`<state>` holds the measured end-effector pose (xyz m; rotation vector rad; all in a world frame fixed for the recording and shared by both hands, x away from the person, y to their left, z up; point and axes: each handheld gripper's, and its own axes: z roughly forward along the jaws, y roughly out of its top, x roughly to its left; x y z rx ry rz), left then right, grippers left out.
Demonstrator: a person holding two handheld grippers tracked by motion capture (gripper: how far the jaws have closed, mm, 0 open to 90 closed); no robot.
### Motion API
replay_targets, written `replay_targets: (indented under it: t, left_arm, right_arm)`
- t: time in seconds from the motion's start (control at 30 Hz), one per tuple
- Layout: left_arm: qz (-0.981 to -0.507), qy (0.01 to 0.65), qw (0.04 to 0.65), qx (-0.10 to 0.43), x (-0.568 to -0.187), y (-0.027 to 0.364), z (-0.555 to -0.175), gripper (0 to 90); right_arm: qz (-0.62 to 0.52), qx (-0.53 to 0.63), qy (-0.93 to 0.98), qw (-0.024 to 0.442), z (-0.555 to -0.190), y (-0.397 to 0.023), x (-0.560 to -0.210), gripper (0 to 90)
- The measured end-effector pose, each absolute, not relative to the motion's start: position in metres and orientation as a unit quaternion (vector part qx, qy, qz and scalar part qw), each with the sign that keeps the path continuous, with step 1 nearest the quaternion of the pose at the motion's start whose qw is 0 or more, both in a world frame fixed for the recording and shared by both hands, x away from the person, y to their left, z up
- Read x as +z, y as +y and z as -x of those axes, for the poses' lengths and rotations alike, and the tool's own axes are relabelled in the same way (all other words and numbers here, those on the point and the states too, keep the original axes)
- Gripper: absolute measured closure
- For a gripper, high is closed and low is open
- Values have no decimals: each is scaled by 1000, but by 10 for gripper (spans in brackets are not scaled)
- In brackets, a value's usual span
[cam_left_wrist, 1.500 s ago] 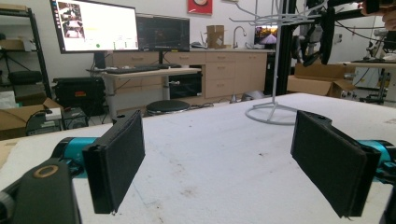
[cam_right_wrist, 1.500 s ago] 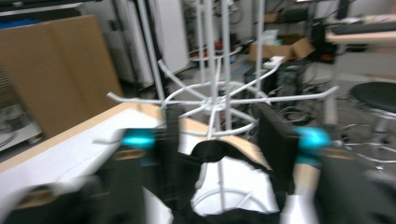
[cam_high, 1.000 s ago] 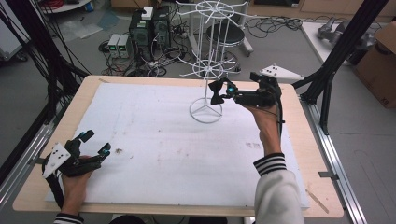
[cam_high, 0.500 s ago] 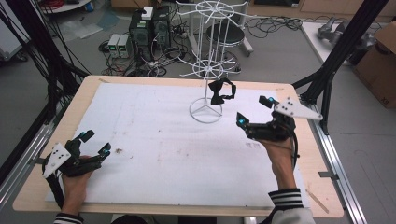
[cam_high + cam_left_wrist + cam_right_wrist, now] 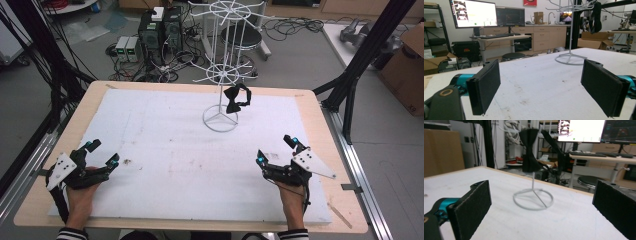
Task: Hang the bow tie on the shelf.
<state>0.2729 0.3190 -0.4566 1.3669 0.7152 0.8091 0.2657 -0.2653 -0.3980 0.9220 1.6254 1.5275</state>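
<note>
White foam matting (image 5: 175, 150) covers the wooden table; at upper centre of the high view a black bow tie (image 5: 236, 98) hangs on the white wire rack (image 5: 220, 75). We judge hanging complete: our left gripper (image 5: 102, 152) and right gripper (image 5: 276, 149), jaws wide and empty, rest at the lower corners, so next we need only hold clear.

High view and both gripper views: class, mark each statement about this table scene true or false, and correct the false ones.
1. The black bow tie hangs on the white wire stand. True.
2. The right gripper is shut on the bow tie. False: its jaws stand open with nothing between them, near the table's front edge, well apart from the bow tie.
3. The left gripper is open. True.
4. The stand lies tipped over on the white mat. False: it stands upright on its ring base.
5. Both grippers rest at the near side of the table, one at each side. True.
</note>
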Motion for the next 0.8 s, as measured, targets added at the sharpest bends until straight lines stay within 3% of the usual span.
replay_targets:
  t: [0.4, 0.8]
  left_arm:
    - [-599, 316, 644, 354, -457, 319, -273, 163]
    - [-599, 318, 643, 355, -457, 319, -273, 163]
  right_arm:
    - [-388, 591, 613, 355, -259, -282, -447, 11]
    - [-386, 585, 612, 366, -257, -281, -454, 11]
